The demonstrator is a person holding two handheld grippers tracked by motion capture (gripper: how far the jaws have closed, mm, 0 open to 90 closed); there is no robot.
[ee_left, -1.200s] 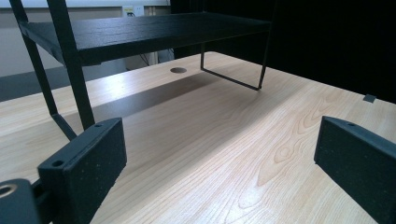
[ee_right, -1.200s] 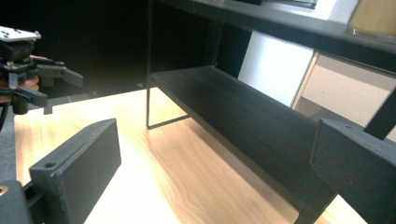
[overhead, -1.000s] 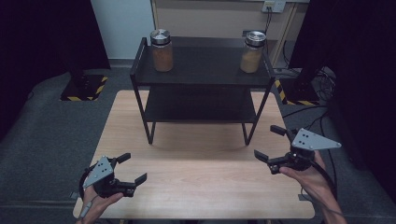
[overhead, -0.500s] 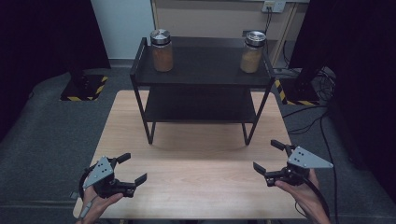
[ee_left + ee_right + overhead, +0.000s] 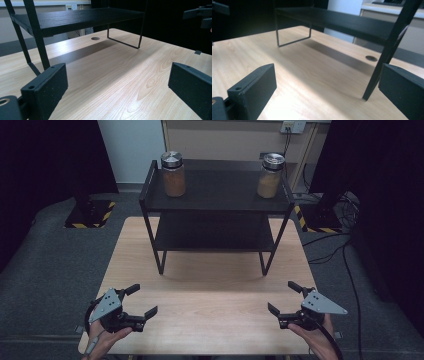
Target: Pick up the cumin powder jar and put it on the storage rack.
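Both the left claw (image 5: 141,300) and the right claw (image 5: 283,297) gape wide and empty, low over the near tabletop (image 5: 210,290). Well beyond, two jars (image 5: 173,174) (image 5: 270,175) stand untouched atop the black shelf (image 5: 215,202); I'd say nothing's begun.

A light wooden surface (image 5: 210,320) carries a black two-tier metal shelf (image 5: 217,202) at its far edge; two steel-lidded glass jars, left (image 5: 172,174) and right (image 5: 270,175), stand at opposite ends of its top tier.
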